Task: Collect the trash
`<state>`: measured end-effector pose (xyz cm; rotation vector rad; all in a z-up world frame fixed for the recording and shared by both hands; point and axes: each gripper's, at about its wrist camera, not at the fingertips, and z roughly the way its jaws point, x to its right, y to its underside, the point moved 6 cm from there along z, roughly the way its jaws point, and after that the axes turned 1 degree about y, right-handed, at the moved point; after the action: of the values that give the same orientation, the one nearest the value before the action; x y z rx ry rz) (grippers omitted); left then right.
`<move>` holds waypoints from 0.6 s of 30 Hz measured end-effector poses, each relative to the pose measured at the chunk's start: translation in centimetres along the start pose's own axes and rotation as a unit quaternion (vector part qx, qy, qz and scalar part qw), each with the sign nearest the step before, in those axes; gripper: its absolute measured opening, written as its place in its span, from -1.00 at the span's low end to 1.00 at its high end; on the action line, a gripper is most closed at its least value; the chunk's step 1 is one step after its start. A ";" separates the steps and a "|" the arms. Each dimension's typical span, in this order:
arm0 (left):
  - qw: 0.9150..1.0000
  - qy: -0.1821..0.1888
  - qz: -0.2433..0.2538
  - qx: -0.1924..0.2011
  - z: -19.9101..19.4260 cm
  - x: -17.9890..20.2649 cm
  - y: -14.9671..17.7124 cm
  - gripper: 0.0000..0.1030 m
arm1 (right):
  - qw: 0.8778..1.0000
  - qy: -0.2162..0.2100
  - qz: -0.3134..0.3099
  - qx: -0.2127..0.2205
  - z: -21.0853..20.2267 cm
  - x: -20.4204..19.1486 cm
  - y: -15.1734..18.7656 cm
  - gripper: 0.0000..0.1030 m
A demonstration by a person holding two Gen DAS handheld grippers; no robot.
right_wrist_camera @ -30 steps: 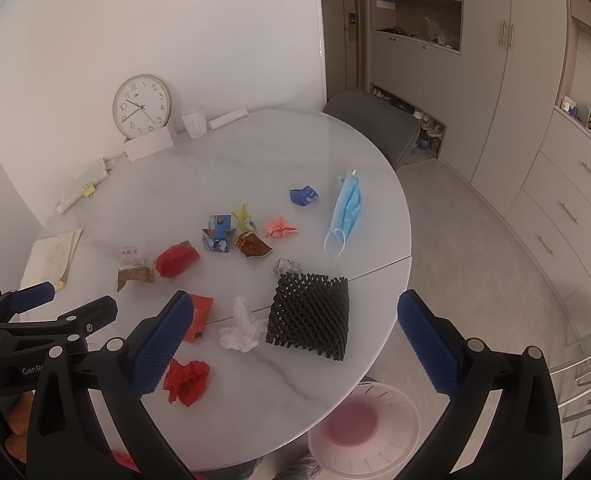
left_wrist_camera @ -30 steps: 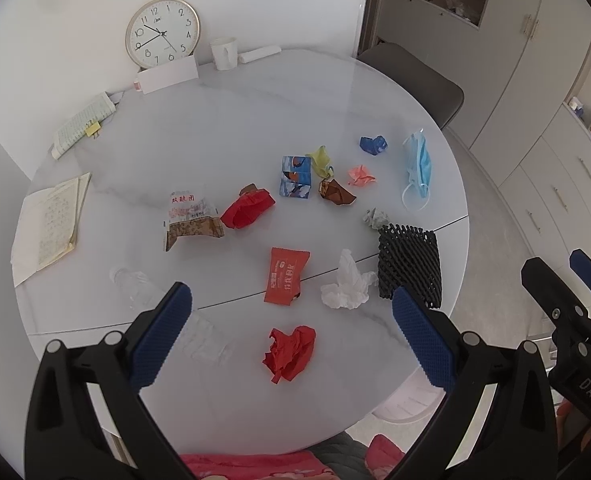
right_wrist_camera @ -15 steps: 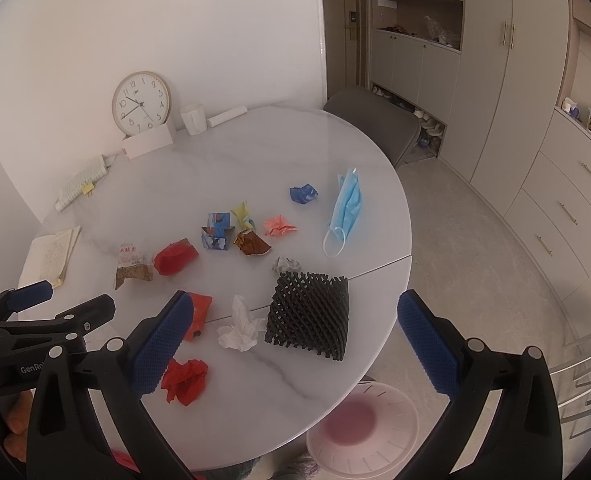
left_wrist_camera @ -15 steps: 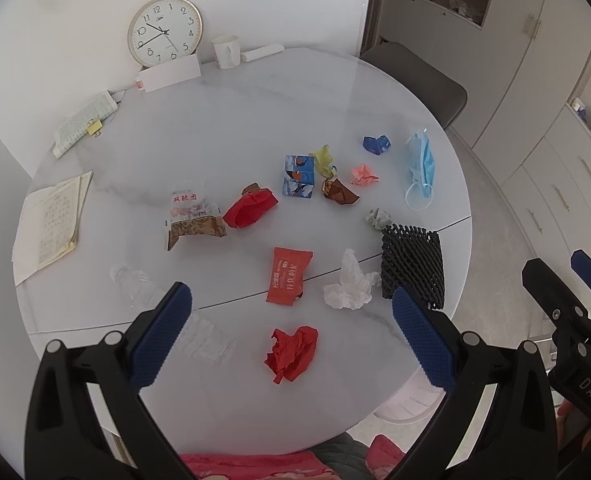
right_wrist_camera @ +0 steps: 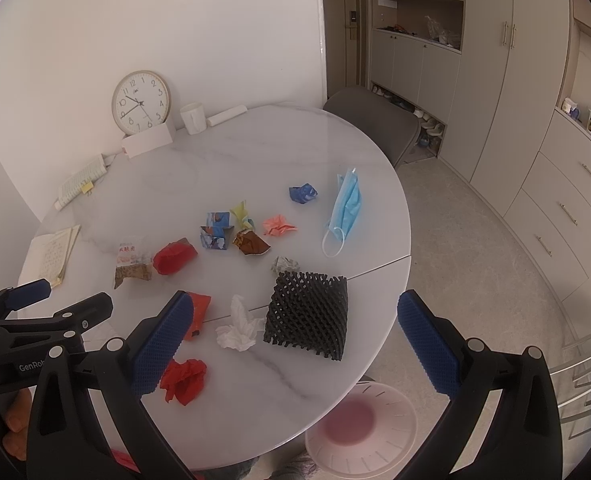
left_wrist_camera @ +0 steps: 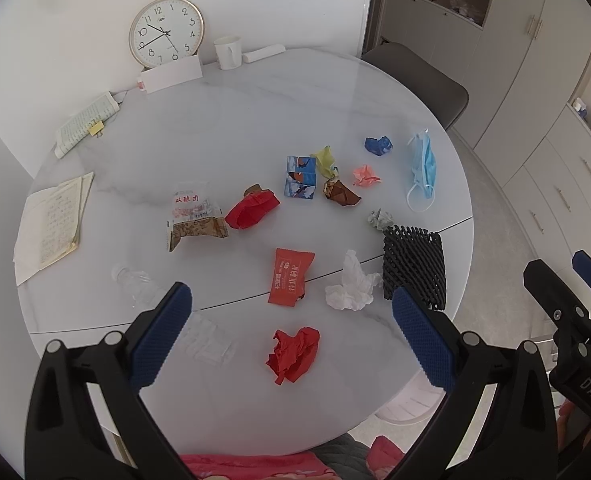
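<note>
Trash lies scattered over the round white table (left_wrist_camera: 255,112), nothing collected yet, as we judge it. Going left to right: clear bottle (left_wrist_camera: 167,312) at near left, hard to see against the marble; snack bag (left_wrist_camera: 193,218); red wrapper (left_wrist_camera: 253,209); red packet (left_wrist_camera: 289,282) with a crumpled red paper (left_wrist_camera: 293,354) nearer us; white tissue (left_wrist_camera: 351,288); black foam net (left_wrist_camera: 413,266); blue face mask (left_wrist_camera: 423,168) at far right. Smaller scraps sit mid-table. A pale bin (right_wrist_camera: 361,426) stands on the floor under the near right edge.

We hold both claws above the near rim. Left gripper (left_wrist_camera: 291,336) is spread wide and empty; right gripper (right_wrist_camera: 295,340) likewise, gaping over the net and tissue.

Risks from here: the thin packet and mask lie flat, so fingers may skid off the slick marble. The tissue may tear or slip. Pieces near the edge could get knocked to the floor beside the bin. The clock, cup and papers at the far left are not trash; we must not sweep them in.
</note>
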<state>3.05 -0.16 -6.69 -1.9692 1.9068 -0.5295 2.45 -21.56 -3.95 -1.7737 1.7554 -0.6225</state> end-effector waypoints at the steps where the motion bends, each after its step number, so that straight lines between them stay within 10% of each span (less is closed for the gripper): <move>1: 1.000 0.000 0.000 0.000 0.0 0.0 0.0 0.87 | 1.000 0.000 0.000 0.000 0.0 0.0 0.0 0.96; 18: 1.000 0.000 0.000 0.000 0.0 0.0 0.0 0.87 | 1.000 0.000 -0.001 -0.005 0.1 0.0 0.4 0.96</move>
<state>3.07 -0.15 -6.67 -1.9690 1.9071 -0.5290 2.27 -21.55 -4.30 -1.7829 1.7594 -0.6147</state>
